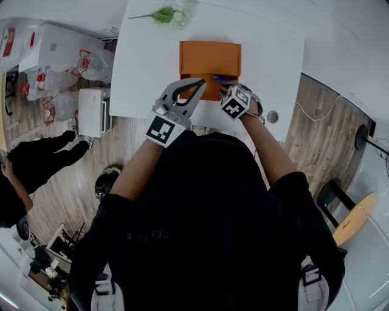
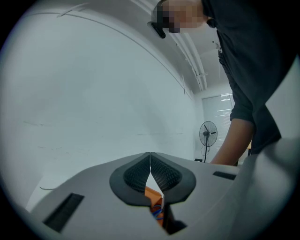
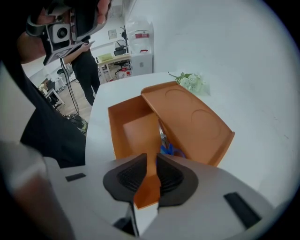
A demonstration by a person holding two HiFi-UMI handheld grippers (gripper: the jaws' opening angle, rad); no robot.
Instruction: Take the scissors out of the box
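An orange box (image 1: 209, 58) stands open on the white table (image 1: 273, 54), its lid (image 3: 187, 117) tilted up at the right in the right gripper view. Blue scissors handles (image 3: 168, 150) show inside, under the lid's edge, and as a blue bit (image 1: 217, 77) in the head view. My right gripper (image 3: 151, 157) is shut on the box's orange front flap (image 3: 146, 187); its marker cube sits at the box's front right (image 1: 235, 101). My left gripper (image 1: 199, 82) is shut at the box's front left, tips touching (image 2: 150, 154), with orange and blue showing through the gap beneath.
A green and white flower sprig (image 1: 165, 14) lies at the table's far edge, behind the box. A small round fitting (image 1: 272, 116) sits near the table's front right. A person in black (image 1: 36, 161) stands on the wooden floor at the left. A fan (image 2: 207, 133) stands far off.
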